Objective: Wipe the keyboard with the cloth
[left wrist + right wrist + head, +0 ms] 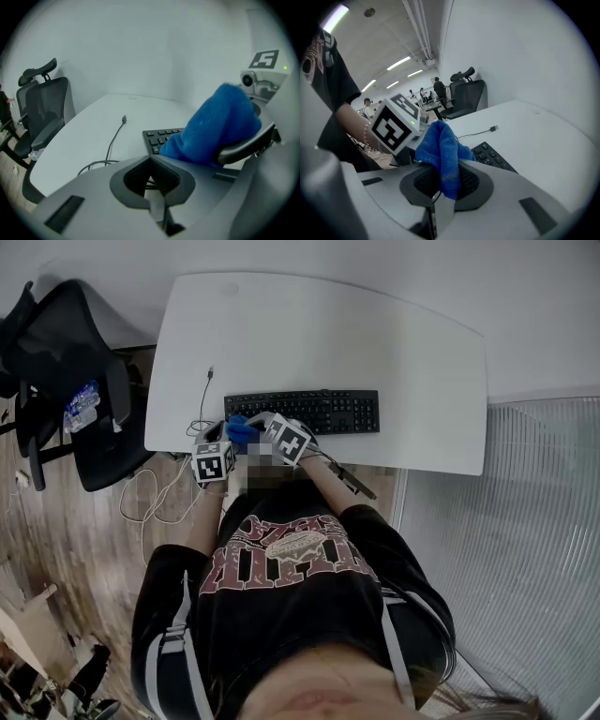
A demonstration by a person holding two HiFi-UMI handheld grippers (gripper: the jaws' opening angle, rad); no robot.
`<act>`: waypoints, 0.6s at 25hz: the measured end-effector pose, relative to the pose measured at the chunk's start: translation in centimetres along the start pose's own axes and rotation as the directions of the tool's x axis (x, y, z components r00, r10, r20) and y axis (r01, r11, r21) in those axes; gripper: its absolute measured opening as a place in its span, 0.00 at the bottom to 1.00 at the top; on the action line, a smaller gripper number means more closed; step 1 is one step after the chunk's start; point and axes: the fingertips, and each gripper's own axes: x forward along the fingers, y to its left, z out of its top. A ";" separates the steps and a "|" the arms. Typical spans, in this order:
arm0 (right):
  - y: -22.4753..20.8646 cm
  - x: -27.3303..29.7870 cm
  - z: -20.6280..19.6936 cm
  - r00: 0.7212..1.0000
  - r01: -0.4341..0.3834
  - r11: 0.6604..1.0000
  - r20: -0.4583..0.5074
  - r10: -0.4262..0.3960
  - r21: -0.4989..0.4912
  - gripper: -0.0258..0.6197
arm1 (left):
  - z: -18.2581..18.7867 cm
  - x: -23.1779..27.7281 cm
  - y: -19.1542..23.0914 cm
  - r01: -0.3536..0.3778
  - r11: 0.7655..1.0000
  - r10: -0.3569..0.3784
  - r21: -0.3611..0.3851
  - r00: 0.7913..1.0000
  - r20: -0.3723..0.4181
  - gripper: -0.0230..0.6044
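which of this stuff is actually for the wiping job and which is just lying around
For the job:
blue cloth, pinched in the right gripper
black keyboard
left gripper, jaws together, empty

Lying about:
loose cable on the white table
black office chair

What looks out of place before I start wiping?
Only a thin black cable: it lies loose on the white desk left of the black keyboard, plug end free, slack looping near the front edge. Nothing is spilled; the right gripper holds the blue cloth.
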 end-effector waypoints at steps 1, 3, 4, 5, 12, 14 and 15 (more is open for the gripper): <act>-0.5 0.6 -0.4 0.999 0.026 1.000 -0.021 -0.026 -0.001 0.14 | 0.0 0.0 0.1 0.002 1.000 -0.002 0.000 1.000 -0.001 0.09; -1.2 1.2 -0.7 0.996 0.070 0.997 -0.052 -0.071 -0.020 0.14 | 0.2 -0.1 0.4 0.006 1.000 -0.006 0.003 1.000 -0.005 0.09; -1.4 1.2 -0.9 0.994 0.087 0.996 -0.064 -0.089 -0.033 0.14 | 0.3 -0.1 0.6 0.006 1.000 -0.006 0.005 1.000 -0.006 0.09; -1.6 1.2 -1.0 0.992 0.101 0.994 -0.073 -0.104 -0.044 0.14 | 0.3 -0.1 0.7 0.006 1.000 -0.006 0.006 1.000 -0.007 0.09; -2.9 -0.1 -2.5 0.984 0.156 0.987 -0.084 -0.158 -0.032 0.14 | 0.2 0.0 0.5 0.000 1.000 0.001 0.017 1.000 -0.010 0.09; -3.3 -0.7 -3.0 0.982 0.165 0.986 -0.090 -0.166 -0.024 0.14 | 0.2 -0.1 0.5 0.000 1.000 0.000 0.021 1.000 -0.016 0.09; -3.5 -1.0 -3.2 0.981 0.169 0.985 -0.096 -0.170 -0.025 0.14 | 0.2 -0.1 0.5 0.000 1.000 0.001 0.023 1.000 -0.018 0.09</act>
